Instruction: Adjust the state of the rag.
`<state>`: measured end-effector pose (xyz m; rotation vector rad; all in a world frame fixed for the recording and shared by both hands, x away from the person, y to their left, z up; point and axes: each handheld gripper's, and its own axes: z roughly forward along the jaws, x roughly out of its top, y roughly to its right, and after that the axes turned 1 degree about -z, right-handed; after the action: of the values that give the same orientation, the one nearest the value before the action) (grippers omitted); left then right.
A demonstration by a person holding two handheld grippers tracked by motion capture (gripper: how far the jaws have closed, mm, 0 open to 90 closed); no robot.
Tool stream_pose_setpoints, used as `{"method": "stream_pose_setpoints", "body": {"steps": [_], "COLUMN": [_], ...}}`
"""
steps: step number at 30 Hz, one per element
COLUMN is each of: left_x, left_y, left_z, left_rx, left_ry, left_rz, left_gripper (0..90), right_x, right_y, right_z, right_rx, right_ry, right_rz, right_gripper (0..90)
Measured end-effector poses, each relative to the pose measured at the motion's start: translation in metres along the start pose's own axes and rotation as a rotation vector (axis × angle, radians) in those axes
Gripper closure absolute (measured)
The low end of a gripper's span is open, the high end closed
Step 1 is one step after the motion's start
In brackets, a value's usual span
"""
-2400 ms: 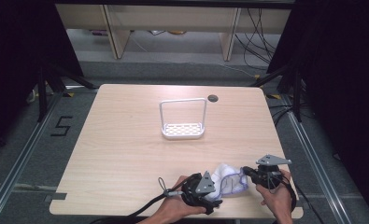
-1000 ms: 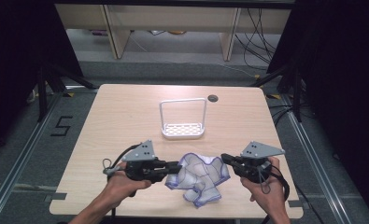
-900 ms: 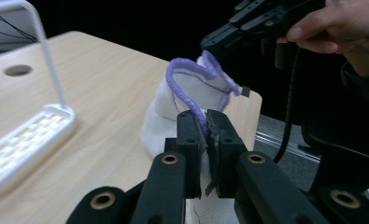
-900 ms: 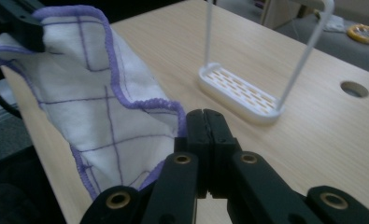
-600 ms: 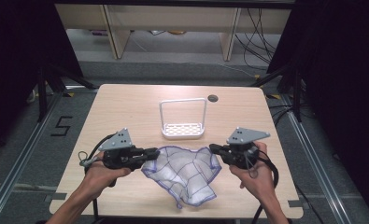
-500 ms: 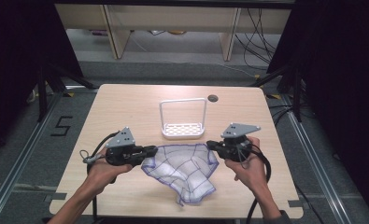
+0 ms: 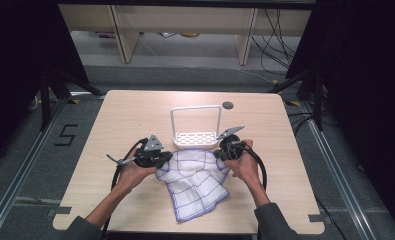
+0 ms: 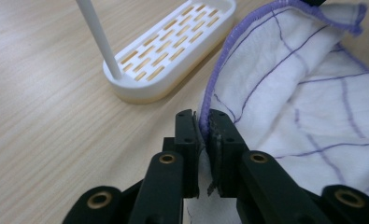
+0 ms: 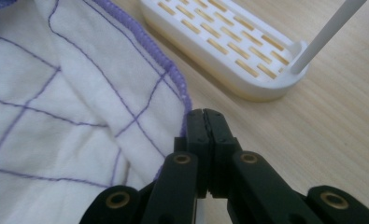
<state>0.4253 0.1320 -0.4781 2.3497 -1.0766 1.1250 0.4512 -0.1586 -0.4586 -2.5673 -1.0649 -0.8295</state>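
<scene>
Dishcloth, white w/ purple grid: light, soft, limp; best held at hemmed corners. Left gripper & right gripper each clamped on a corner.

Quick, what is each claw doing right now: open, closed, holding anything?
Left claw: closed on a corner of the white cloth.
Right claw: closed on the cloth's other top corner.

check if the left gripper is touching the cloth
Touching. The left gripper view shows the left gripper with its jaws pinched on the checked cloth's purple hem.
</scene>
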Motion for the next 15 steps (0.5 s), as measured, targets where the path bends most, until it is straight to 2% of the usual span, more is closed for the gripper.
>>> {"method": "stream_pose_setpoints", "body": {"steps": [2, 4, 5, 6, 7, 9, 10, 13, 15], "left_x": [-0.004, -0.008, -0.009, -0.01, -0.011, -0.011, -0.01, -0.011, -0.014], "left_y": [-0.001, -0.001, -0.002, -0.001, 0.0, 0.002, 0.003, 0.009, 0.016], "left_z": [0.007, 0.013, 0.014, 0.014, 0.012, 0.002, -0.002, -0.022, -0.035], "left_rx": [0.004, 0.013, 0.011, 0.016, 0.027, 0.044, 0.045, 0.033, 0.019], "left_ry": [-0.012, -0.02, -0.029, -0.035, -0.041, -0.036, -0.028, 0.01, 0.034], "left_rz": [-0.005, -0.022, -0.019, -0.029, -0.036, -0.077, -0.081, -0.096, -0.109], "left_gripper": [80.2, 73.0, 66.1, 62.0, 54.6, 41.3, 37.8, 35.5, 36.9], "right_x": [0.001, 0.002, 0.003, 0.002, 0.003, 0.002, 0.001, -0.004, -0.01], "right_y": [0.001, 0.006, 0.005, 0.005, 0.007, 0.01, 0.009, 0.008, 0.002], "right_z": [0.006, 0.014, 0.017, 0.018, 0.018, 0.013, 0.005, -0.014, -0.027], "right_rx": [0.003, -0.008, -0.019, -0.021, -0.046, -0.087, -0.1, -0.078, -0.056], "right_ry": [-0.034, -0.026, -0.047, -0.044, -0.042, -0.007, 0.011, 0.038, 0.061], "right_rz": [0.028, -0.018, 0.023, 0.033, 0.028, 0.014, 0.023, 0.027, 0.058], "right_gripper": [90.0, 87.8, 83.4, 75.2, 68.5, 66.7, 65.8, 64.2, 62.1]}}
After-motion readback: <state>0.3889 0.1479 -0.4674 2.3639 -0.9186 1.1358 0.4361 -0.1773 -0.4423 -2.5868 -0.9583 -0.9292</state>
